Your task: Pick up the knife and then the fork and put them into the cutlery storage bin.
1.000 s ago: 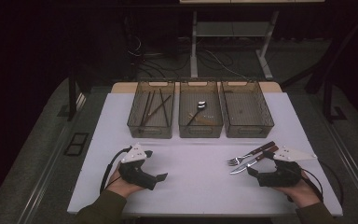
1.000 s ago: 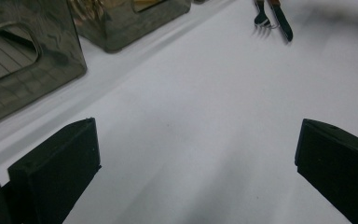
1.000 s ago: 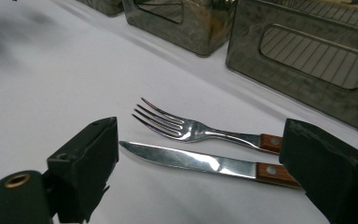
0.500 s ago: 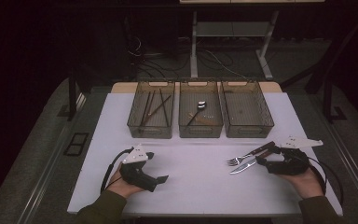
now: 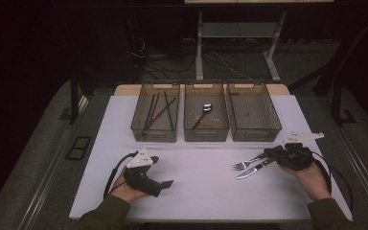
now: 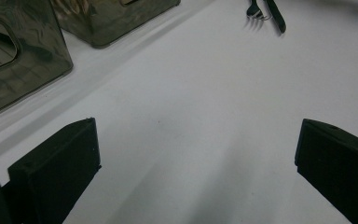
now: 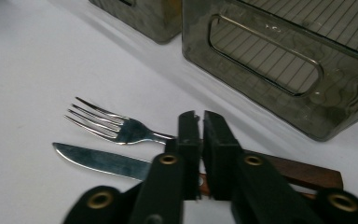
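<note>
Two pieces of cutlery, a fork and a knife, lie side by side on the white desk, in front of the right-hand bin. The right tongs have just been closing and now stand clenched over the wooden handles; which handle they pinch is hard to tell. The left tongs rest released on the desk, well apart from the cutlery.

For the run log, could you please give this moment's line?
right gripper: just closed at fork handle, grip unclear | left gripper: open
</note>
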The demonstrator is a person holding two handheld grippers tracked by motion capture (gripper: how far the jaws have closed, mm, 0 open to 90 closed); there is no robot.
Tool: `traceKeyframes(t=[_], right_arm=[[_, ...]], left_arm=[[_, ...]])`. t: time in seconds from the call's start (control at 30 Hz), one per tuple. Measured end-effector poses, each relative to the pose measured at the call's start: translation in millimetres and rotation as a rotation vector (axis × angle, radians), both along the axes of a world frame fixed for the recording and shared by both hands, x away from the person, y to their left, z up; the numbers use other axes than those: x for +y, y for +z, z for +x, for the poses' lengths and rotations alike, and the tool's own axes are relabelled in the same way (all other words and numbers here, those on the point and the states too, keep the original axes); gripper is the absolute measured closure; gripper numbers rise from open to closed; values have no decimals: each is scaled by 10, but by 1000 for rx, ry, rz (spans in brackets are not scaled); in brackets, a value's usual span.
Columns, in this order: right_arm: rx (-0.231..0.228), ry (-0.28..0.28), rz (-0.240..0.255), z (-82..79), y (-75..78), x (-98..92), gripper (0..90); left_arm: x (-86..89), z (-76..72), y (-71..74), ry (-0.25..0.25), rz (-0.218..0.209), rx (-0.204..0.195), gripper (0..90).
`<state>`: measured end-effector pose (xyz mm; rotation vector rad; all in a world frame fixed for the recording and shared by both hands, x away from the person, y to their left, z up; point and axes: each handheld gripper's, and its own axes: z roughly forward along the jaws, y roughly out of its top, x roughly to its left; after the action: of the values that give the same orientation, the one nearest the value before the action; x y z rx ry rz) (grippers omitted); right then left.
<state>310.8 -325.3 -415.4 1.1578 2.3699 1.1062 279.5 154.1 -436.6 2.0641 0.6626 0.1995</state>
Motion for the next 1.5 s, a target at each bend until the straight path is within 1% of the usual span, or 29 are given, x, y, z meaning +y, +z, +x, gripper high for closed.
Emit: traceKeyframes(t=[0.1,0.2,0.27,0.37,0.53,0.73,0.77,0.83,0.97,1.3,1.4,1.5], right_arm=[[16,14,-17,47,-38,12,898],[34,20,-61,87,-94,38,898],[46,19,-80,114,-127,50,899],[52,22,-111,138,-167,62,899],[68,29,-122,141,-213,72,899],[65,35,-145,143,-244,75,900],[66,37,-140,143,-249,73,900],[69,41,-144,141,-249,78,900],[73,56,-173,134,-271,93,900],[74,78,-170,105,-279,87,900],[87,83,-167,94,-274,85,900],[88,89,-166,76,-272,80,900]], left_arm=[[-1,2,-2,-1,-1,2,0],[-5,2,-5,-4,3,3,0],[-9,0,-5,-10,6,1,0],[-18,-3,-9,-12,3,5,0],[-22,-5,-10,-20,10,6,0],[-29,-9,-10,-22,8,9,0],[-34,-10,-13,-22,7,10,0],[-35,-11,-13,-24,9,10,0],[-32,-11,-12,-23,6,11,0],[-36,-10,-15,-29,12,15,0],[-41,-12,-18,-31,17,16,0],[-44,-14,-19,-32,17,19,0]])
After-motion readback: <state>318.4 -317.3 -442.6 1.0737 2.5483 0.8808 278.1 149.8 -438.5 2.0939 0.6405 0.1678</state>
